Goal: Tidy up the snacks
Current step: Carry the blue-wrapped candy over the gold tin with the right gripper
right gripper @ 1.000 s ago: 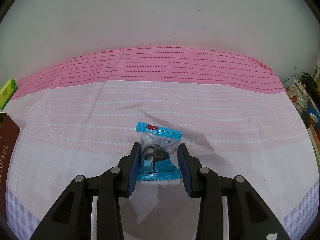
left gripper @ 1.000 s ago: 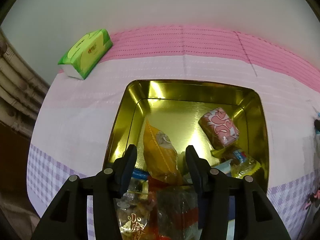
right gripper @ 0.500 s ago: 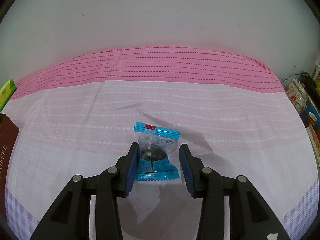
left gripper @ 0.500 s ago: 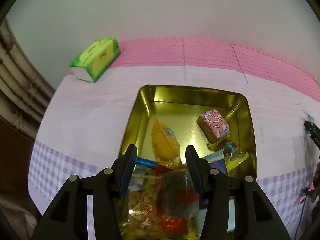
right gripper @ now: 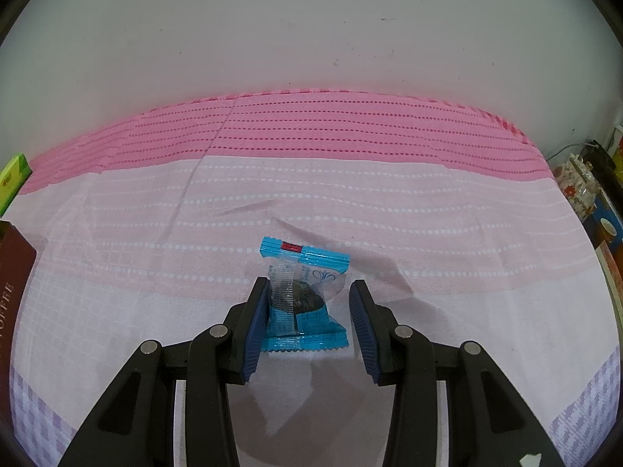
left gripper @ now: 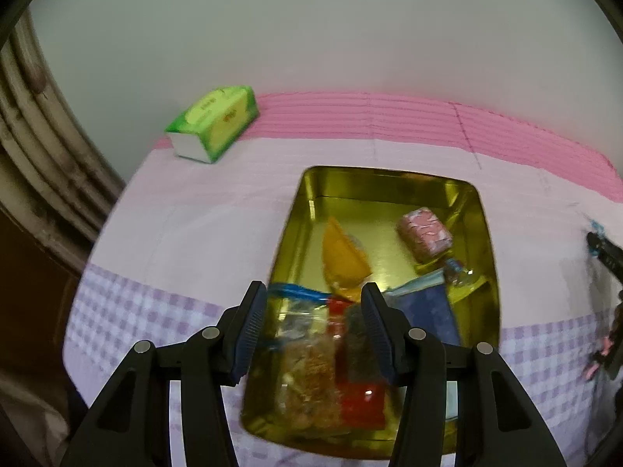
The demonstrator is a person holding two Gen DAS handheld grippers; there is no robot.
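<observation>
Covering the tabletop (right gripper: 389,202) is a woven cloth banded in deep pink, pale pink and lilac check; its soft, lightly creased weave gives loose packets a non-slip rest.

A rectangular gold metal tin (left gripper: 488,241) with rounded corners and mirror-bright walls is set open on the cloth near the front edge, apparently as the collecting container. Several snacks are already held inside: an orange foil pouch (left gripper: 344,257), a pink patterned wrapped block (left gripper: 424,233), a dark blue flat packet (left gripper: 432,311) and a clear crinkled bag of brown pieces with a red label (left gripper: 311,369). This view is motion-blurred, so finer detail cannot be read.

A green and yellow soft tissue pack (left gripper: 214,124) is placed at the far corner, well apart from the tin. A dark brown box lettered "TOFFEE" (right gripper: 11,292) is seen at the left edge of the right wrist view.

The left hand-held gripper (left gripper: 313,327) is held above the near end of the tin with its jaws wide apart and nothing between them.

The remaining loose item, a small blue and clear plastic sachet with crimped zigzag ends and a dark round sweet inside (right gripper: 301,299), lies flat on the cloth. The right hand-held gripper (right gripper: 307,323) is positioned astride it, jaws parted: the left pad is touching or just beside the wrapper, the right pad apart from it. The thin film is judged likely to crumple and slip under closure.
</observation>
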